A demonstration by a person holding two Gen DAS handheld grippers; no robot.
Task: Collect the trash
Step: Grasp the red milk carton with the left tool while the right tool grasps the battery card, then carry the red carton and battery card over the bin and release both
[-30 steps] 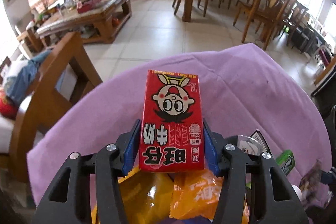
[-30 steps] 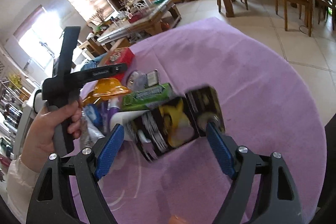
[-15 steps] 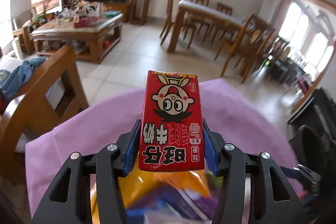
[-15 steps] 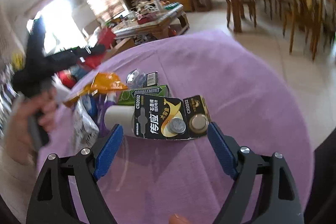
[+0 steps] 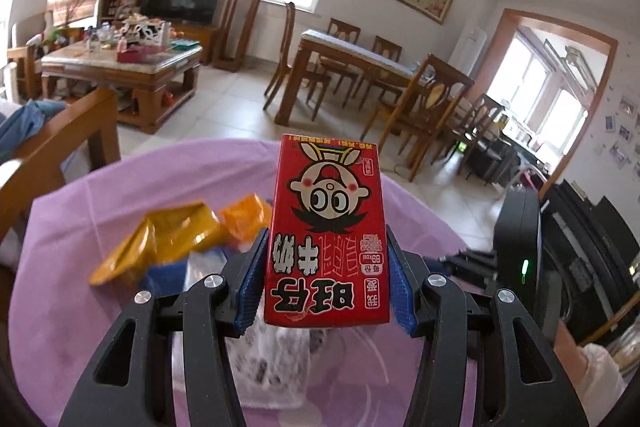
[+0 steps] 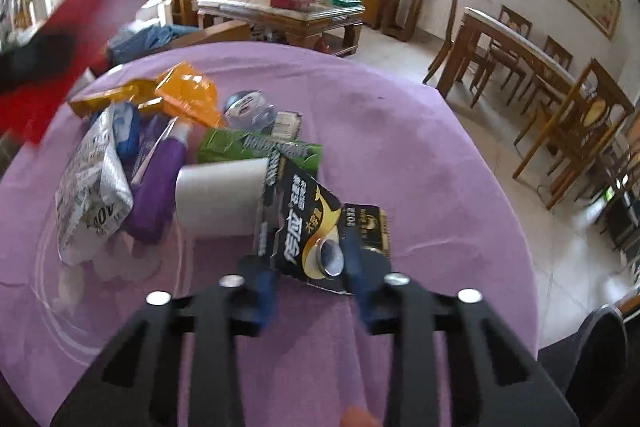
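Here left gripper [image 5: 326, 283] holds red carton [image 5: 327, 231] aloft

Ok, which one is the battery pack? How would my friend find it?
Look at the purple tablecloth with the trash pile. At the pile's near edge, beside the white roll, is the battery pack, between the right gripper fingers. It's the only black-and-gold card, with shiny coin batteries.

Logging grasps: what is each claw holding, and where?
Left claw: red milk carton, by its lower sides. Right claw: black battery card, by its near edge.
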